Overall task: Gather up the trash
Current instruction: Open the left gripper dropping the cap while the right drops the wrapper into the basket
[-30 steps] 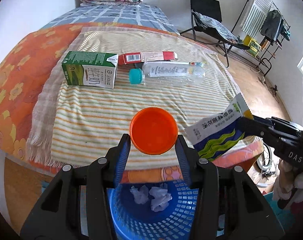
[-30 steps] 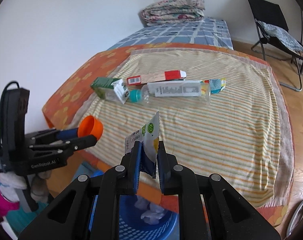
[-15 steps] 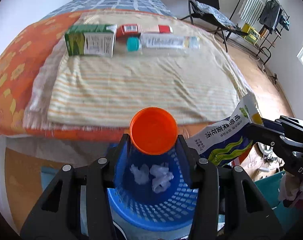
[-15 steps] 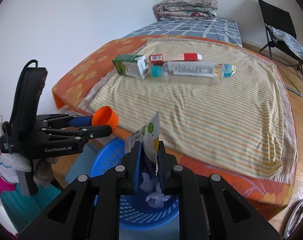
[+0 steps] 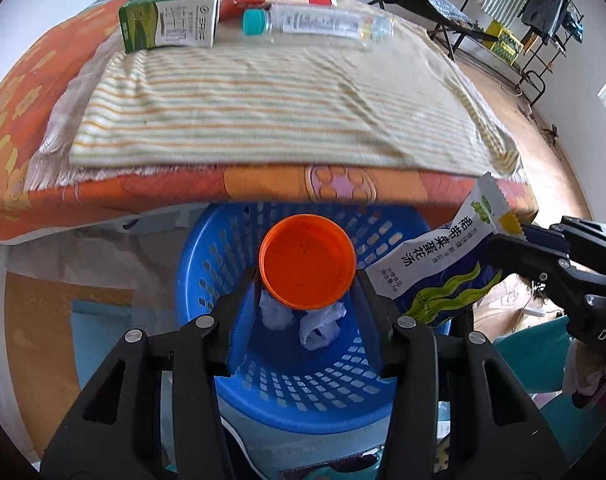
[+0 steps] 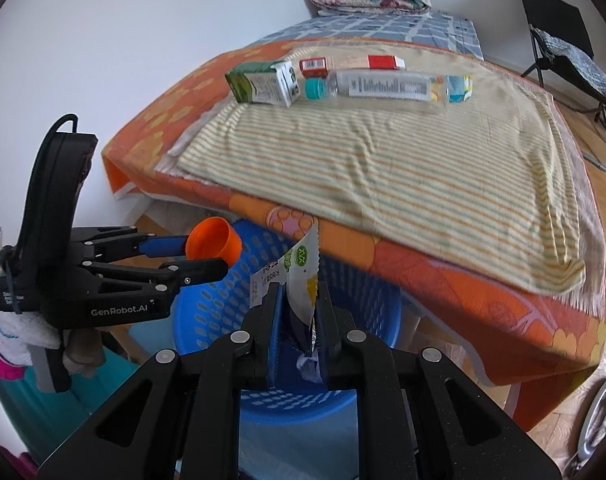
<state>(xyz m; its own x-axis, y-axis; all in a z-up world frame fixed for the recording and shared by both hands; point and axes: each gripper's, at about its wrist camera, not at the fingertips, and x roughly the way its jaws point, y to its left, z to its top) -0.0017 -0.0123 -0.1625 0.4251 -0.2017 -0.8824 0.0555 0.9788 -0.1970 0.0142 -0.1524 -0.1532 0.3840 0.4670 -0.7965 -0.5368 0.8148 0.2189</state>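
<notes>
Blue basket point(image 5: 207, 264) (bed point(image 5: 103, 196) behind) holds crumpled paper point(image 5: 319, 326).

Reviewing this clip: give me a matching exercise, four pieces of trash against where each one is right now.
Things:
1. orange cap
2. snack packet
3. crumpled tissues
4. plastic bottle

Places:
A. lying on the striped blanket
B. held in the right gripper over the blue basket
C. at the bottom of the basket
D. held in the left gripper over the basket

Pairs: 1-D, 2-B, 3-C, 4-A
</notes>
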